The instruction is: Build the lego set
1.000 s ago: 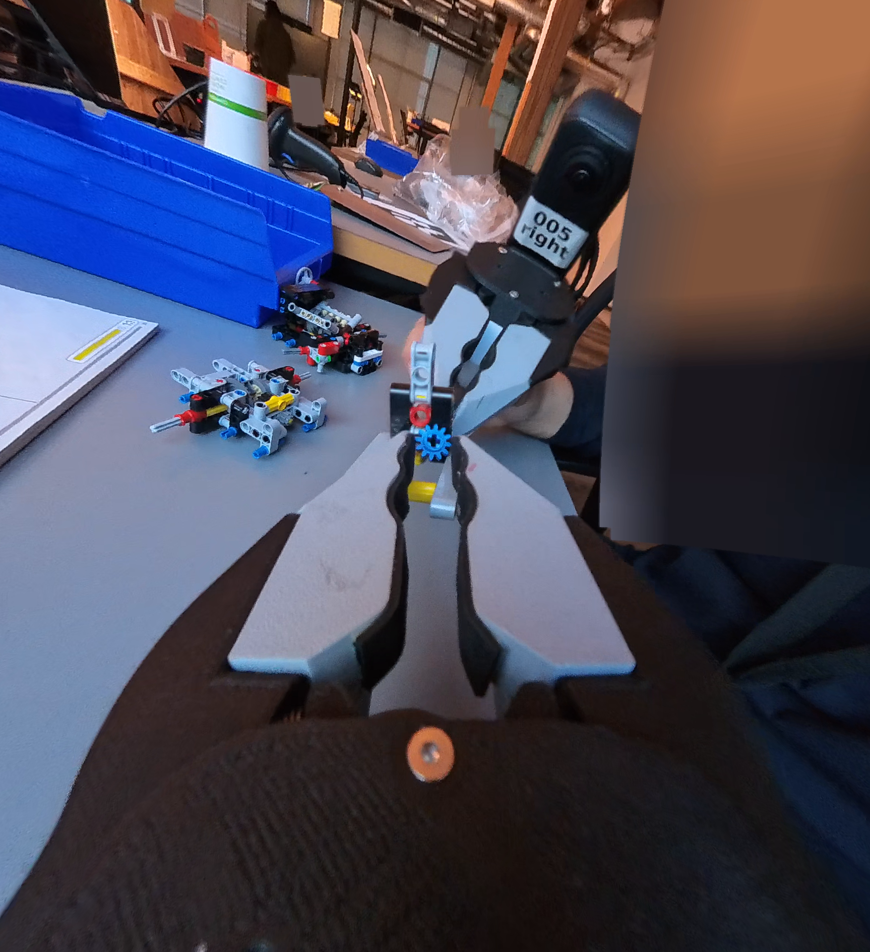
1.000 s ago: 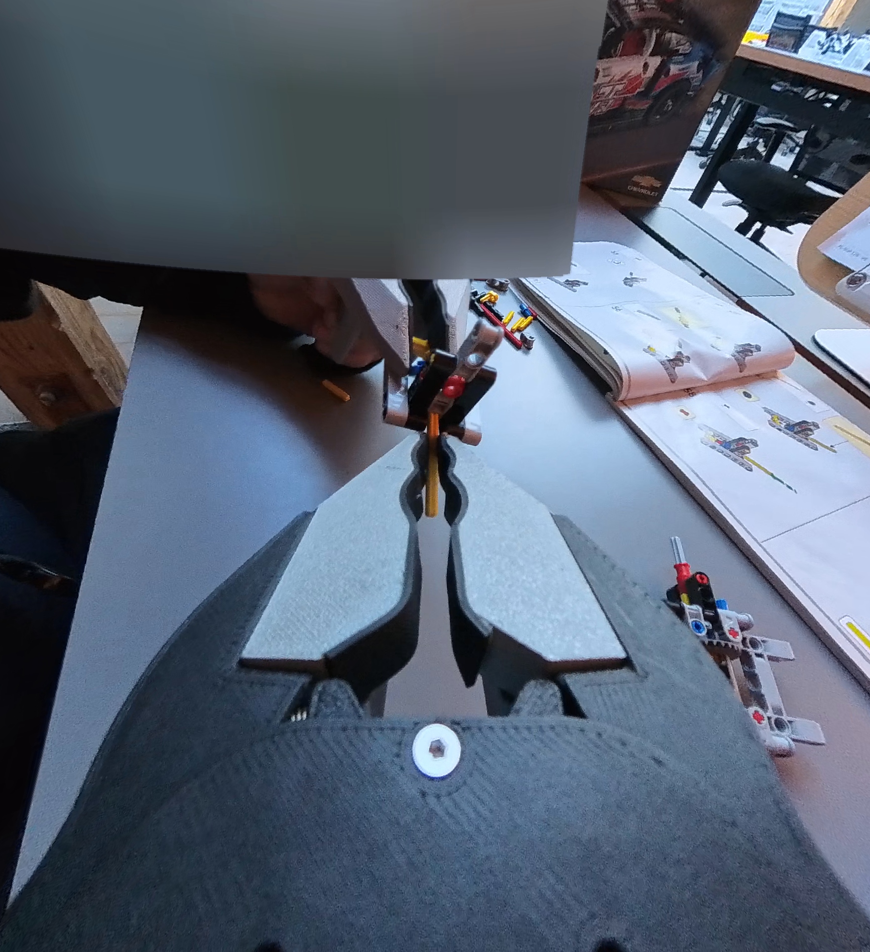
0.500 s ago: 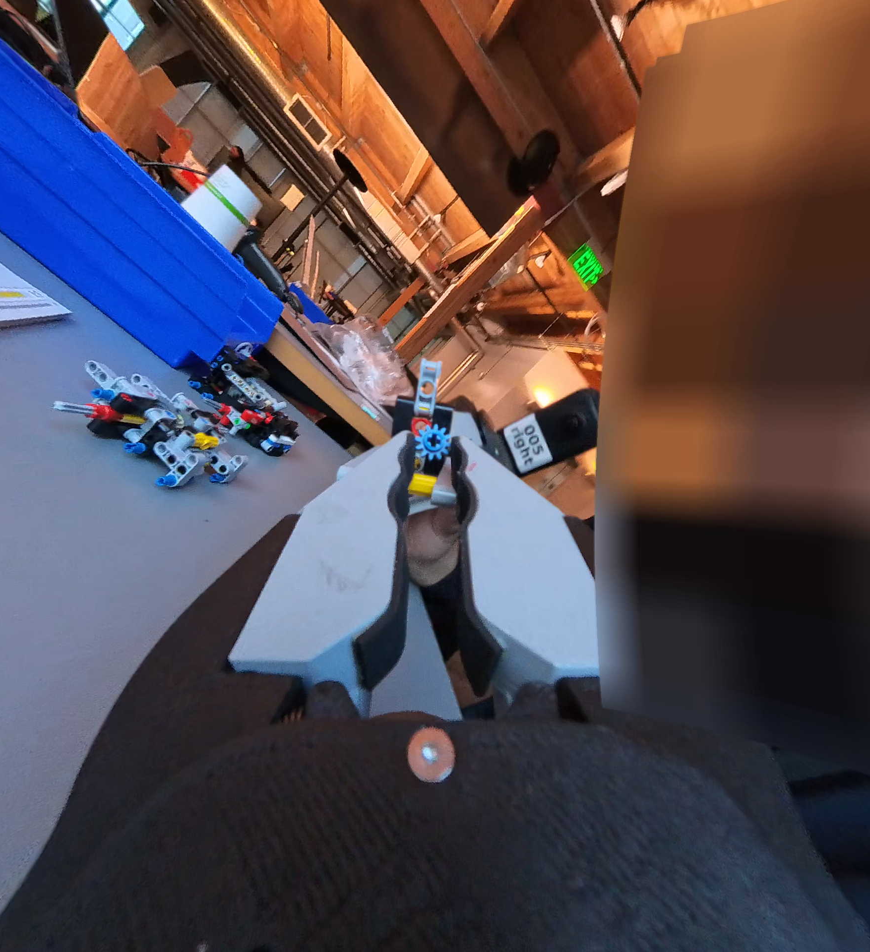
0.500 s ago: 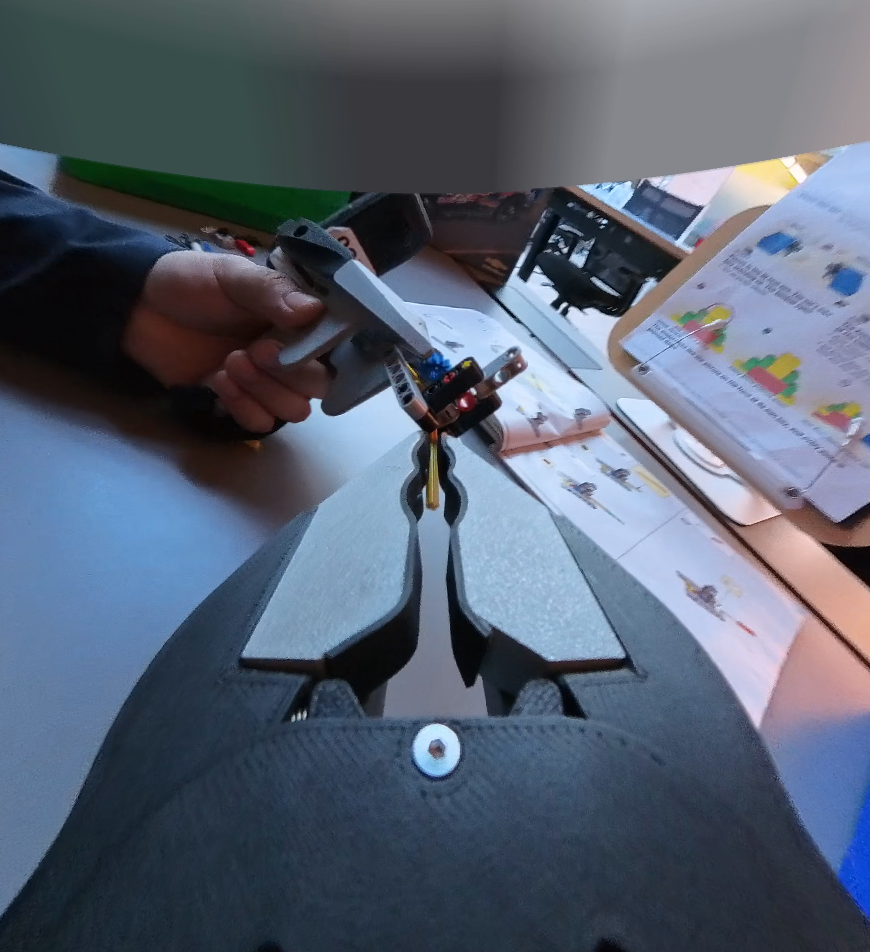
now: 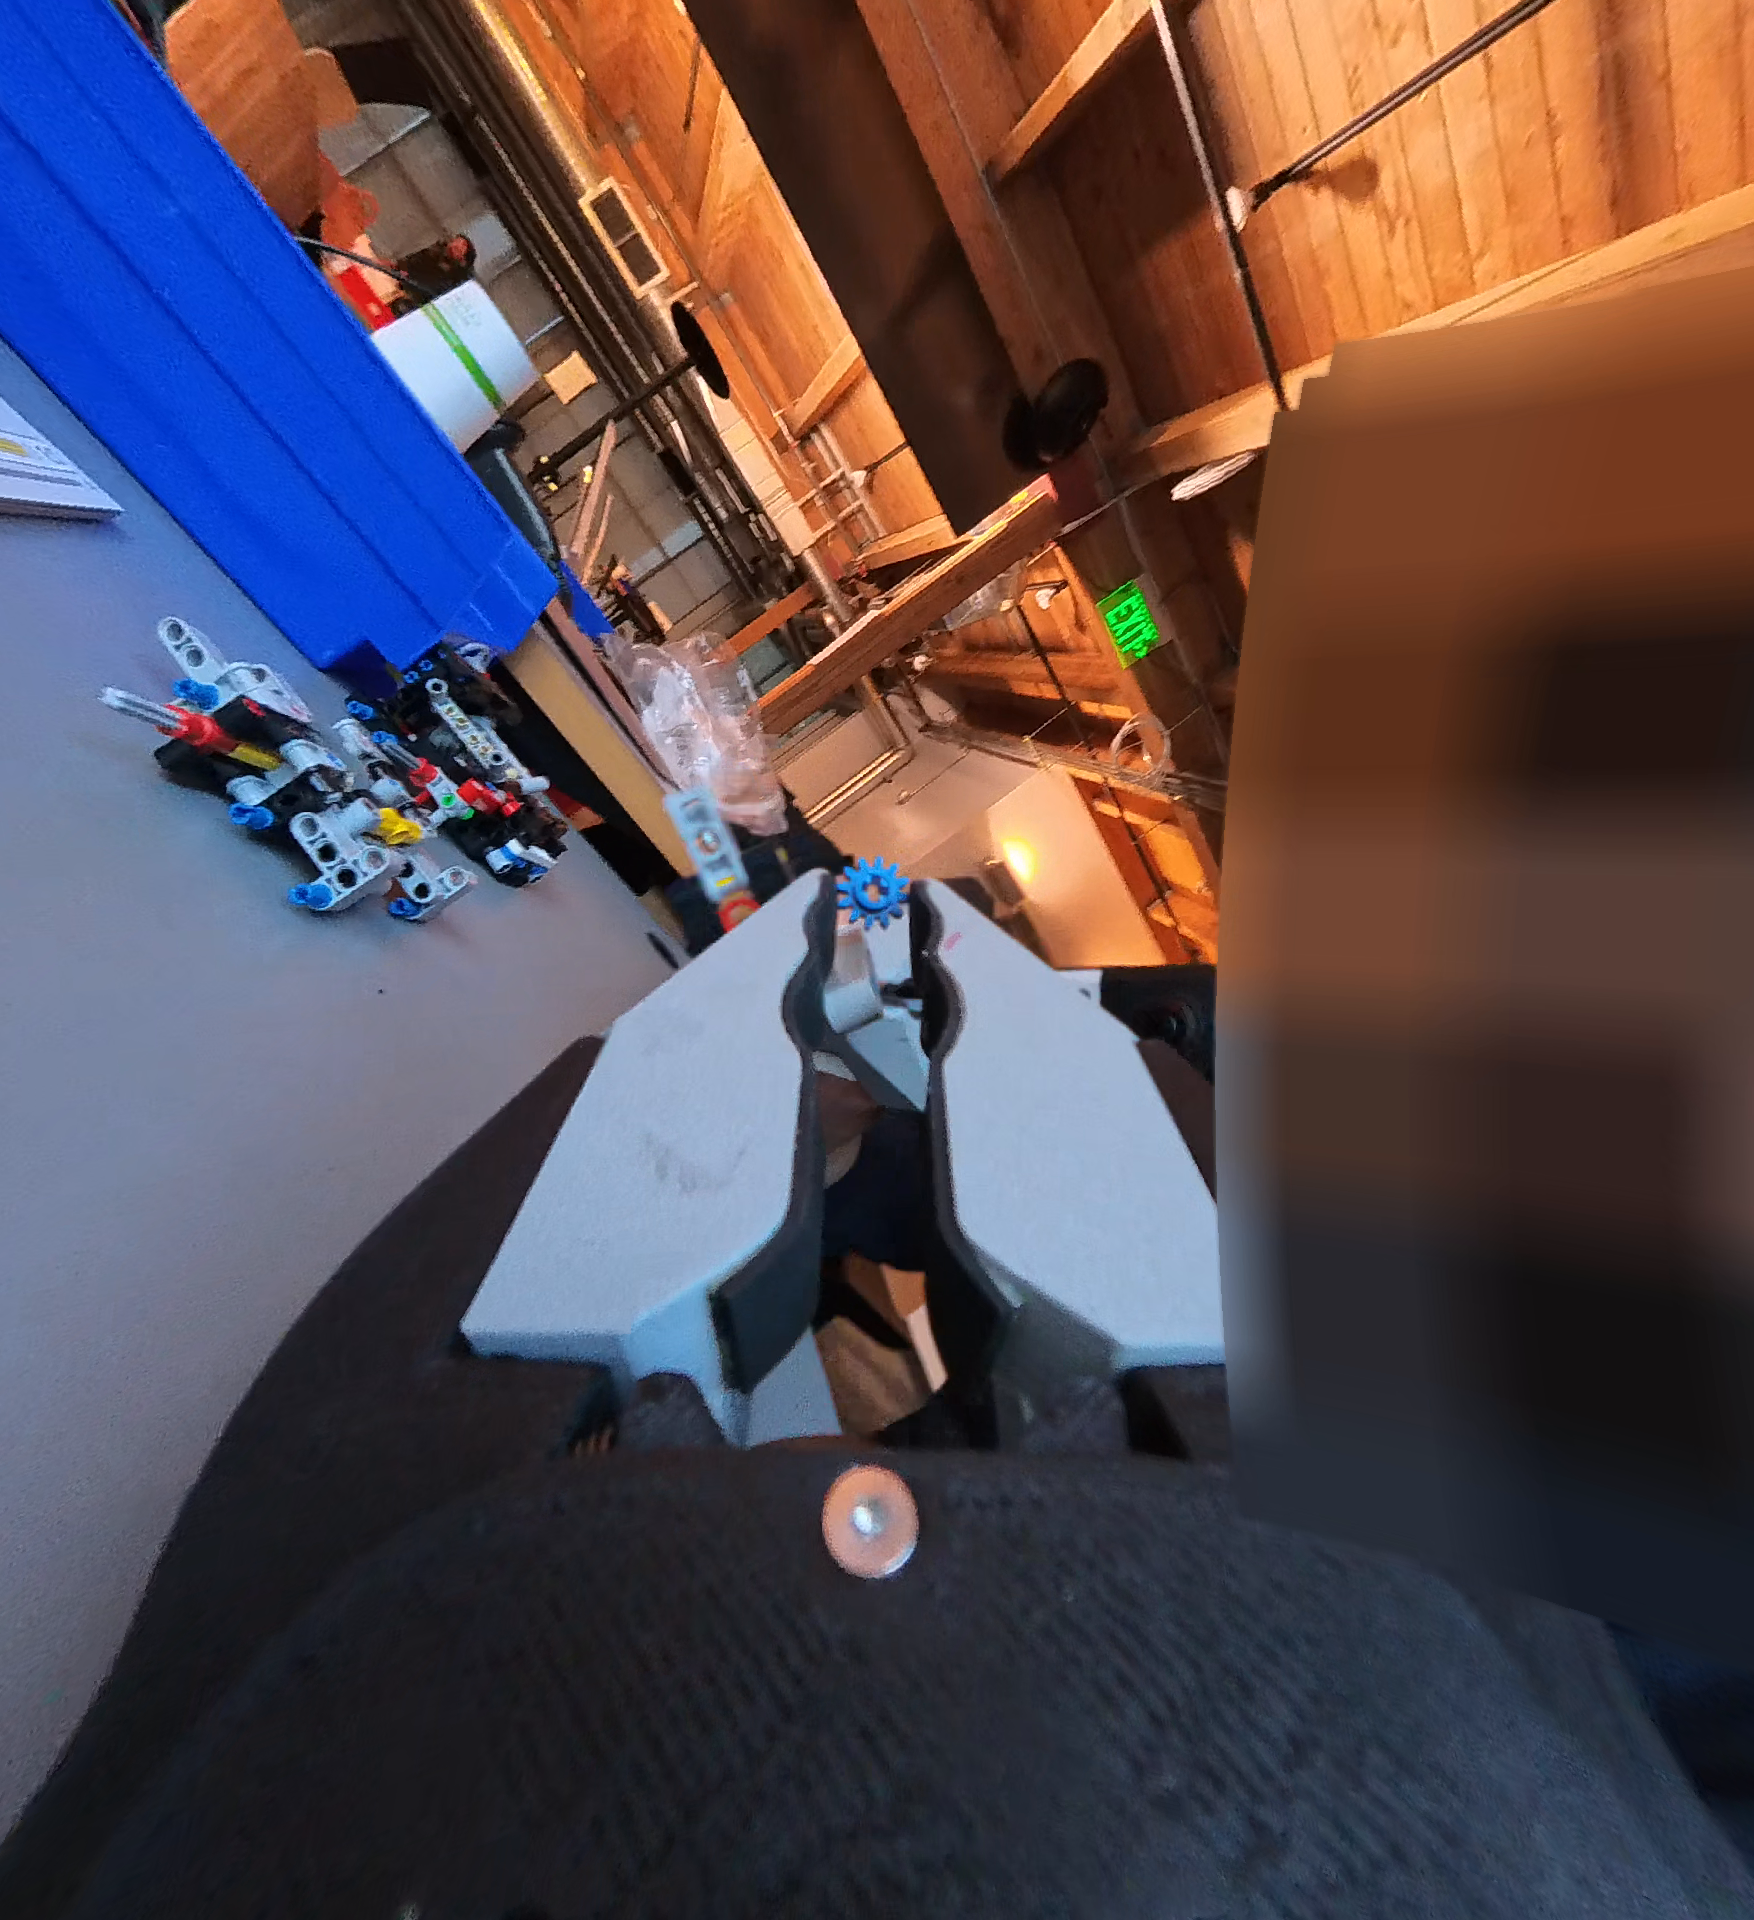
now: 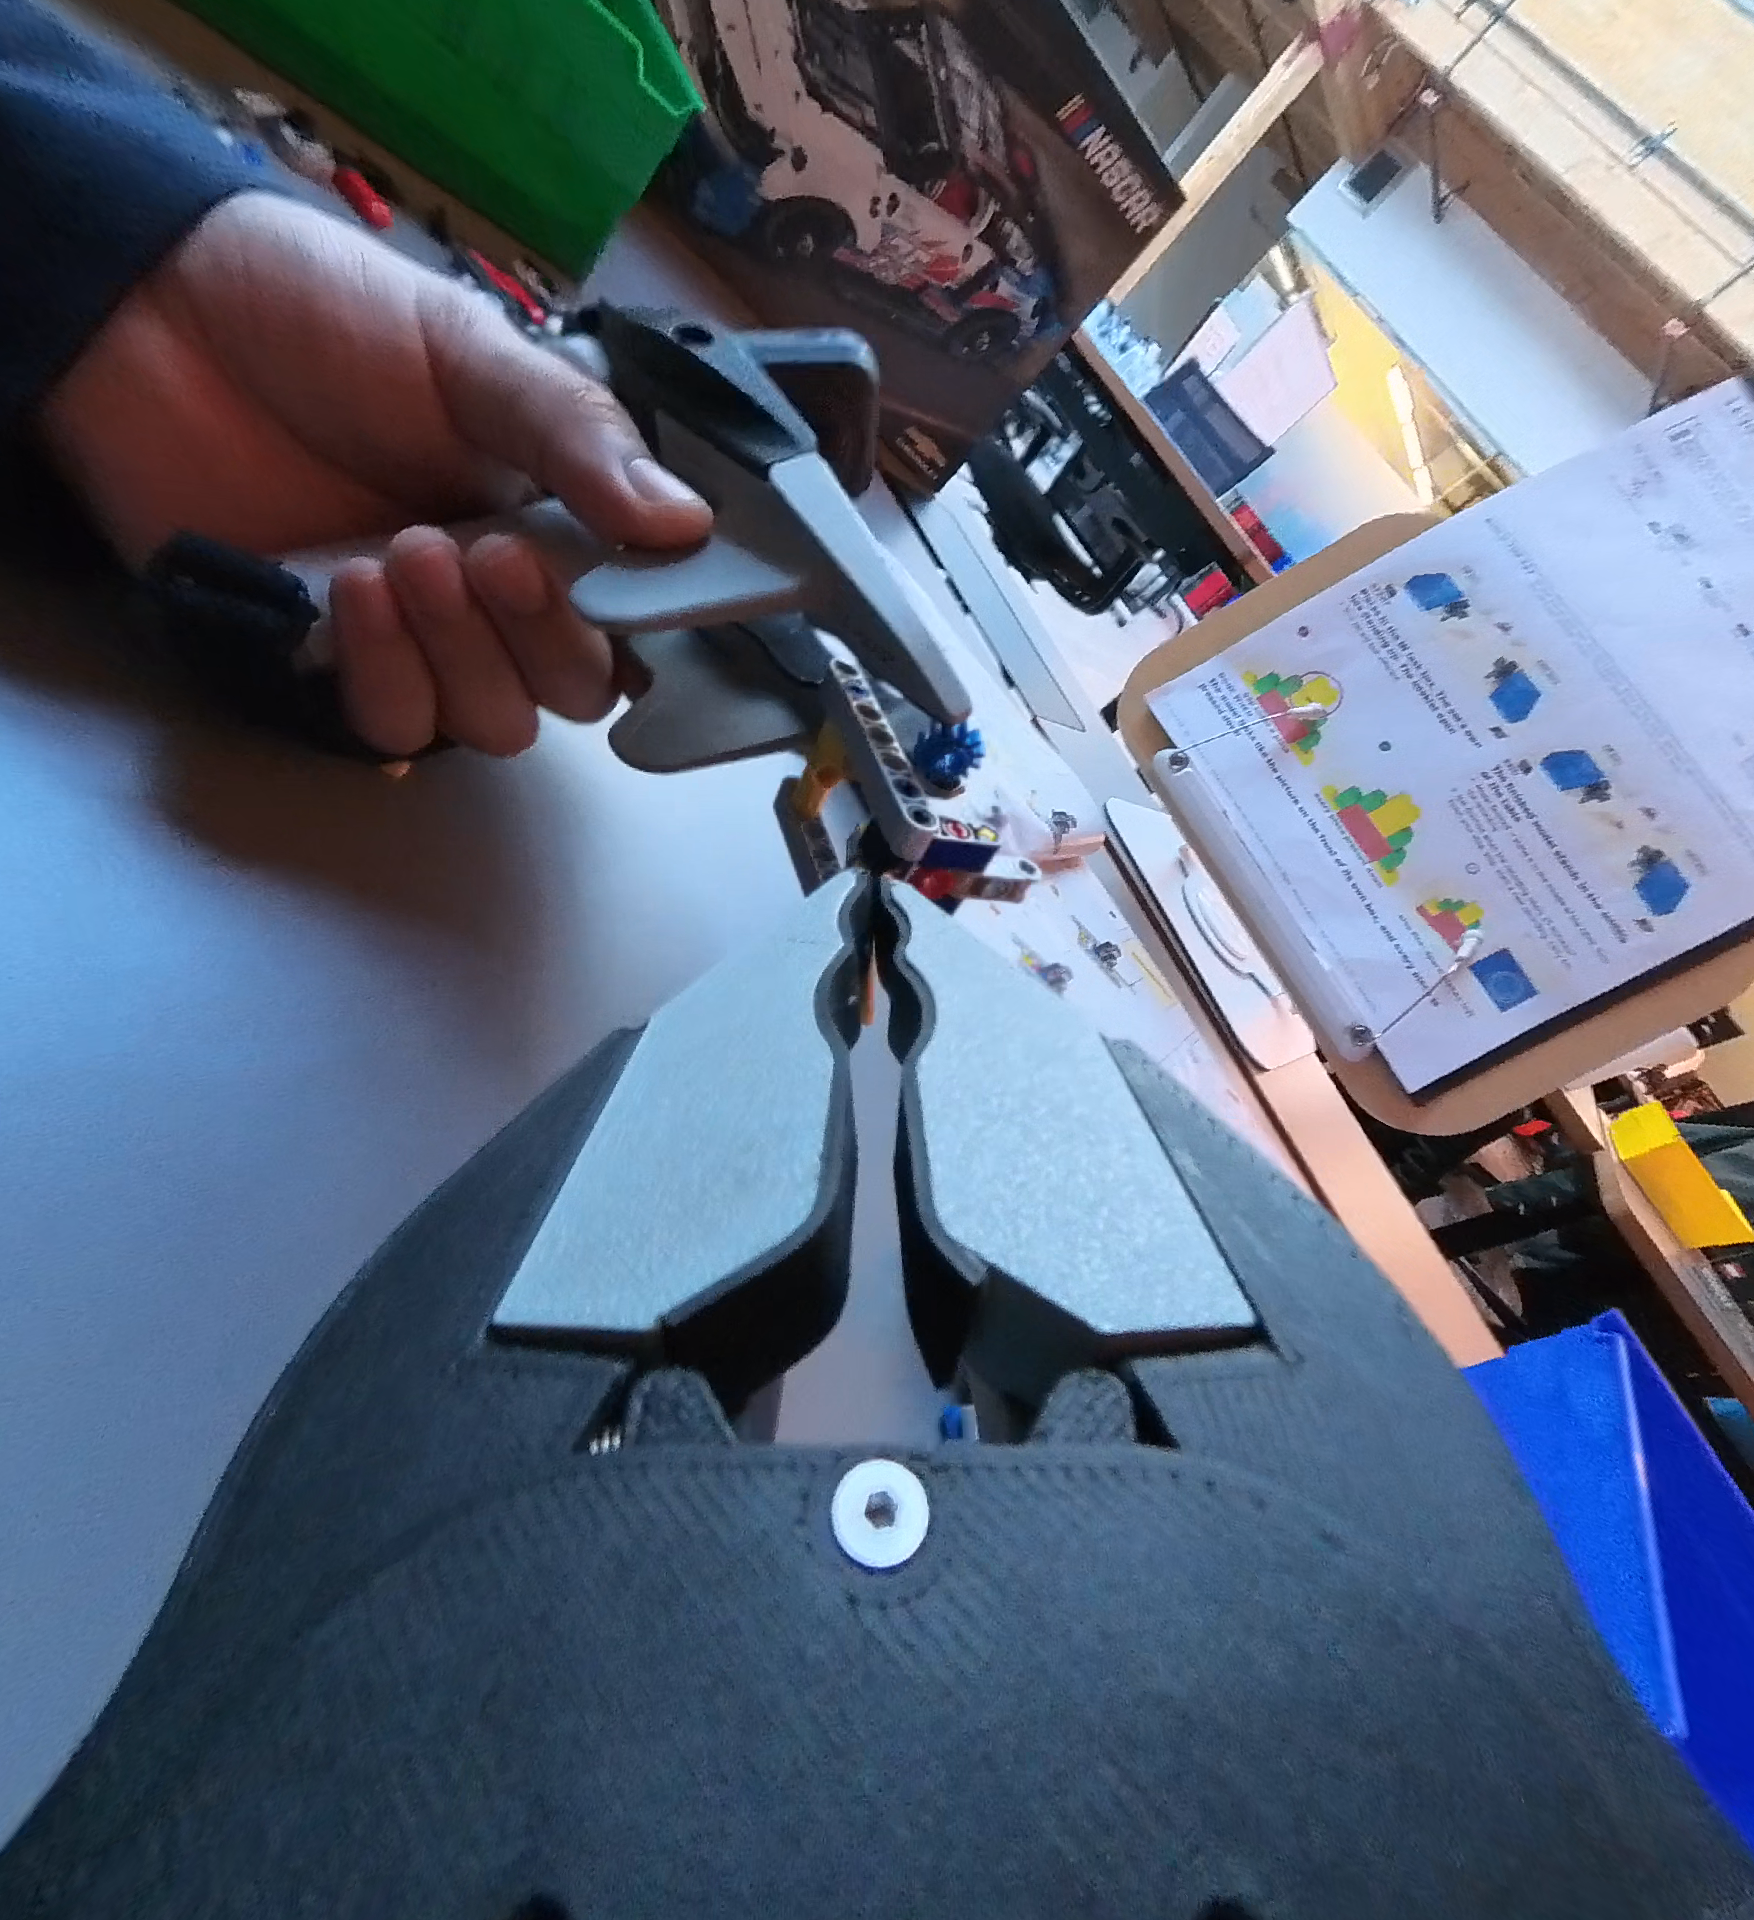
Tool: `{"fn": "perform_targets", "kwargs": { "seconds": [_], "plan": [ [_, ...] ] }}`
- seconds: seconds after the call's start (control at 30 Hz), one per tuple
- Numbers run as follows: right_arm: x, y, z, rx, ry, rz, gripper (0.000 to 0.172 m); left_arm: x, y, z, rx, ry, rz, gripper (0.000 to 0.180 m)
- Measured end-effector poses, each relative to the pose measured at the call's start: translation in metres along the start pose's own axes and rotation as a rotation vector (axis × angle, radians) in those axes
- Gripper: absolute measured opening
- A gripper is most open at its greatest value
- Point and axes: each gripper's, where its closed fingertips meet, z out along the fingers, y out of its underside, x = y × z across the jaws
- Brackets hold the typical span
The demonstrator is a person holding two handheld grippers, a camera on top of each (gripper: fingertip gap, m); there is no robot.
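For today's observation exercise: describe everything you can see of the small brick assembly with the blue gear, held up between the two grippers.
The small plastic brick assembly is held in the air above the grey table. It has a light-grey holed beam, black and red pieces and a blue toothed gear at the tips of the left gripper. The right gripper is shut on its thin orange axle, which sticks out below.
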Motion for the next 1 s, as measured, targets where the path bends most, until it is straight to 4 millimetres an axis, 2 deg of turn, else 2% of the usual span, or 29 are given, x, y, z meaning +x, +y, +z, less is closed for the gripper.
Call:
{"fn": "perform_targets", "kwargs": {
  "seconds": [0.03, 0.2, 0.3, 0.47, 0.57, 0.63, 0.73, 0.87, 0.93, 1.0],
  "plan": [
    [-0.002, 0.005, 0.001, -0.018, -0.017, -0.004, 0.0, -0.001, 0.0, -0.001, -0.009, -0.018, 0.024, 0.011],
    [-0.015, 0.027, 0.006, -0.085, -0.104, -0.009, 0.0, -0.007, -0.007, -0.015, -0.066, -0.148, 0.174, 0.011],
    [-0.025, 0.046, 0.009, -0.146, -0.194, 0.045, 0.0, -0.015, -0.008, -0.022, -0.097, -0.209, 0.197, 0.011],
    [-0.012, 0.052, 0.002, -0.116, -0.227, 0.17, 0.0, -0.014, -0.007, -0.025, -0.119, -0.222, 0.208, 0.011],
    [-0.009, 0.067, 0.002, -0.16, -0.306, 0.259, 0.012, -0.015, 0.003, -0.027, -0.219, -0.26, 0.263, 0.011],
    [-0.01, 0.078, 0.004, -0.195, -0.365, 0.294, 0.029, -0.019, 0.012, -0.03, -0.303, -0.32, 0.335, 0.011],
    [-0.015, 0.091, 0.008, -0.237, -0.457, 0.293, 0.034, -0.021, 0.023, -0.033, -0.409, -0.373, 0.418, 0.011],
    [-0.017, 0.091, 0.017, -0.236, -0.554, 0.282, 0.025, -0.022, 0.026, -0.032, -0.425, -0.356, 0.411, 0.011],
    [-0.022, 0.092, 0.017, -0.25, -0.609, 0.272, 0.01, -0.026, 0.029, -0.034, -0.437, -0.355, 0.386, 0.011],
    [-0.028, 0.093, 0.016, -0.259, -0.646, 0.263, 0.005, -0.029, 0.031, -0.034, -0.447, -0.362, 0.381, 0.011]
  ]
}}
